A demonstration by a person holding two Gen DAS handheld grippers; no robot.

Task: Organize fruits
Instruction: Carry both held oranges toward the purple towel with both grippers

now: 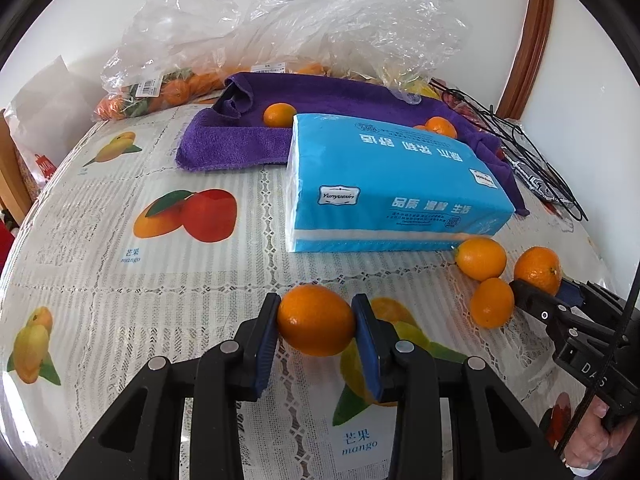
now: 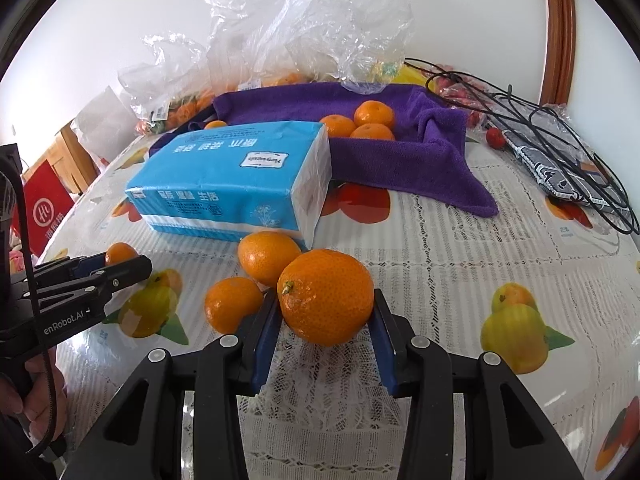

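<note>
My left gripper [image 1: 316, 320] is shut on a small orange [image 1: 316, 319], held just above the tablecloth. My right gripper [image 2: 326, 306] is shut on a bigger orange [image 2: 326, 296] with a stem. Two loose oranges [image 2: 268, 258] [image 2: 233, 303] lie just left of it, by the blue tissue pack [image 2: 232, 180]. In the left wrist view the right gripper [image 1: 538, 292] holds its orange [image 1: 538, 270] at the right, beside the two loose ones [image 1: 481, 258] [image 1: 491, 303]. Several more oranges [image 2: 374, 114] lie on the purple towel [image 2: 400, 160] behind the pack.
Clear plastic bags [image 1: 280, 28] with more fruit stand at the back by the wall. Black cables and a patterned pouch [image 2: 560, 168] lie at the right. A small red fruit [image 2: 495, 137] sits near them. The tablecloth [image 1: 120, 280] carries printed mango pictures.
</note>
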